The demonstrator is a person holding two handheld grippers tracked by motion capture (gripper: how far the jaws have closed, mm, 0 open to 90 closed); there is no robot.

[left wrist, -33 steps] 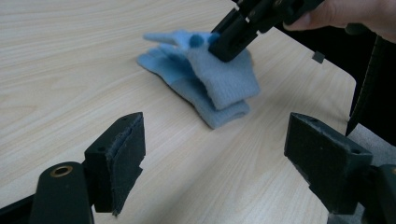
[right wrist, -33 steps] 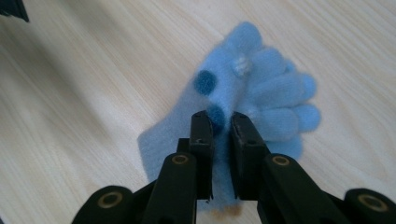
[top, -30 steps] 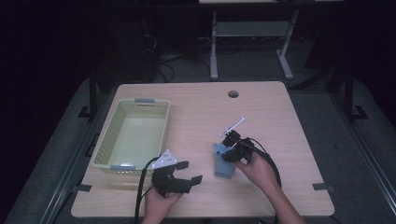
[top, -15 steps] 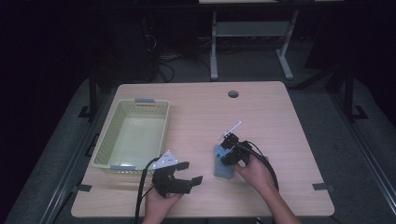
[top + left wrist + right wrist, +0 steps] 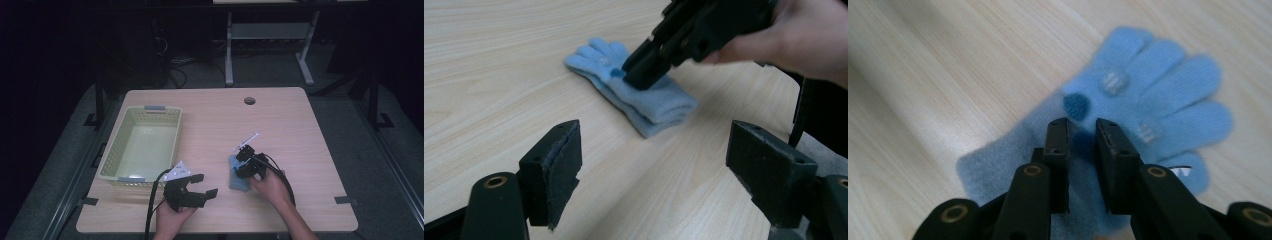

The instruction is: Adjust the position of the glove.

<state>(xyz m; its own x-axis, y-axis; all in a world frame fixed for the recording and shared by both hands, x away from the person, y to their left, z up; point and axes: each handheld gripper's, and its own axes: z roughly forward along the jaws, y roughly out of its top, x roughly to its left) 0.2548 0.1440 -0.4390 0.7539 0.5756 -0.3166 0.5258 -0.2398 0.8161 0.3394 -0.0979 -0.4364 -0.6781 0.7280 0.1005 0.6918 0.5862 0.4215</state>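
A light blue knitted glove [image 5: 239,181] [image 5: 644,102] [image 5: 1153,100] lies flat on the wooden table, right of the middle. My right gripper [image 5: 240,168] [image 5: 638,79] [image 5: 1083,131] points down onto its palm. Its jaws have just been closing and now stand a narrow gap apart, with a fold of the glove pinched between the pads. My left gripper [image 5: 205,185] [image 5: 654,150] is held near the front edge, to the left of the glove and apart from it. Its jaws are wide open and hold nothing.
A pale green plastic basket [image 5: 111,152] with nothing in it stands at the left of the table [image 5: 280,120]. A round cable hole [image 5: 249,100] sits near the far edge. Dark floor, cables and a metal stand lie beyond the table.
The right gripper has barely shifted over the glove. The left gripper and the basket have stayed put.
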